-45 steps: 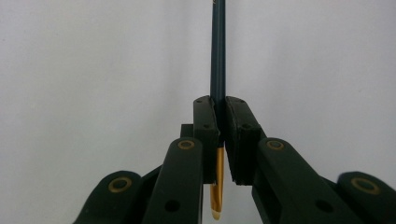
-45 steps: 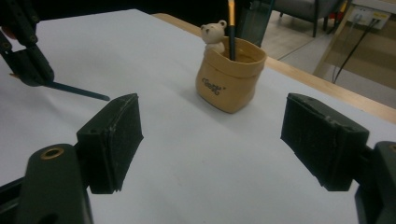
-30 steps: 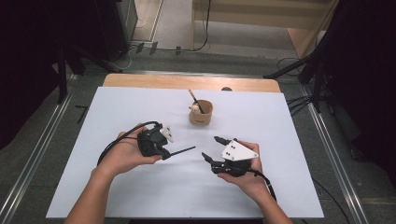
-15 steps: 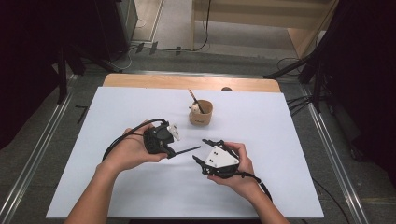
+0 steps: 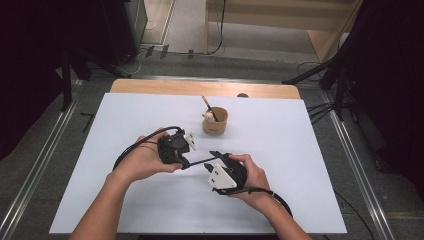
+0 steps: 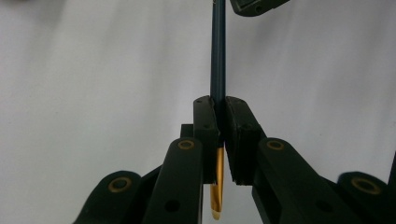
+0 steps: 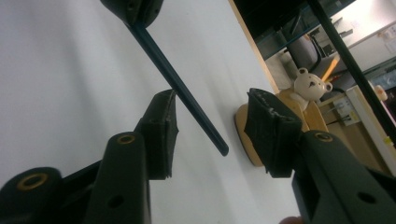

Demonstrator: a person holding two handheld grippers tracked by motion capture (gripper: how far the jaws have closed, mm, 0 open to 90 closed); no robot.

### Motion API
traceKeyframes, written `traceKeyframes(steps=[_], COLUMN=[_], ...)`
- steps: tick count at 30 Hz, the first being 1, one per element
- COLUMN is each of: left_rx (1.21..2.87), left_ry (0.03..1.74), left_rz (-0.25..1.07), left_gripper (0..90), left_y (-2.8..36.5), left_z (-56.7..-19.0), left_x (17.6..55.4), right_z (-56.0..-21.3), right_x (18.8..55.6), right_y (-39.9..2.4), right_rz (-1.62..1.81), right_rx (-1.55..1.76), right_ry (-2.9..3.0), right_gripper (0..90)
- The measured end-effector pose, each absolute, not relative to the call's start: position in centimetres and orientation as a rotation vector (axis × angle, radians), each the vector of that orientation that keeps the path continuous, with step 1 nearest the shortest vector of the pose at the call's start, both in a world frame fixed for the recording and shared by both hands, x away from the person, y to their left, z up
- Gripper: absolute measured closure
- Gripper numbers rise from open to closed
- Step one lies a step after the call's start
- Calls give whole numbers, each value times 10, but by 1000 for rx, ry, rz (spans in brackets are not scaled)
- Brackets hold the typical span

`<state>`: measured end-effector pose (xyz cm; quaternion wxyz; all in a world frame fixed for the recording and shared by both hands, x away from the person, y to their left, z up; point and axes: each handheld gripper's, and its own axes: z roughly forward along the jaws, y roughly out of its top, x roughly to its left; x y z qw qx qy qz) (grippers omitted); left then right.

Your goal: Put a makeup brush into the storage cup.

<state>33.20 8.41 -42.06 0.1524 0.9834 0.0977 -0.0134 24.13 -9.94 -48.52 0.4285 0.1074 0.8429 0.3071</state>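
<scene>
the left gripper [image 5: 186, 162] is clamped on a thin pen [image 5: 197, 162]. in the left gripper view the two pads press on the shaft from both sides, and the pen [image 6: 217, 65] runs straight up the picture from between them. the shaft is a dark blue-green rod, round in section, slim and straight. behind the pads its other end shows as a gold-coloured, tapered piece with a pale tip [image 6: 216, 186], pointing back toward the camera.

in the high view the pen lies nearly level above the white table [image 5: 300, 150], in the gap between the two hands, with its free end toward the right gripper [image 5: 216, 159].

the right gripper has its jaws apart; they have just been closing. in the right gripper view the pen [image 7: 180, 91] comes in from the upper left, out of the left gripper [image 7: 135, 9], and slants down between the right gripper's pads [image 7: 164, 128]. its blunt dark end [image 7: 223, 150] lies in the gap. the shaft passes just beside the left-hand pad; whether it touches that pad cannot be told. the right-hand pad is well apart from it.

a tan cup [image 5: 215, 121] stands on the table beyond the hands, near the far edge. it holds a stick [image 5: 209, 107] and a small white bear figure [image 7: 310, 84].
</scene>
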Motion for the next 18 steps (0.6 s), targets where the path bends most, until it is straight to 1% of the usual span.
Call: traceKeyframes(steps=[13,18], left_rx=[2832,2825], left_ry=[266,260], left_rz=[-31,-33], left_gripper=[847,847], left_y=[82,80], left_z=[-419,-419], left_x=[332,332], right_z=[-493,-494], right_x=[243,243], right_y=[-86,-81], right_rz=[621,557], right_rx=[105,80], right_ry=[2163,2127], right_gripper=[661,668])
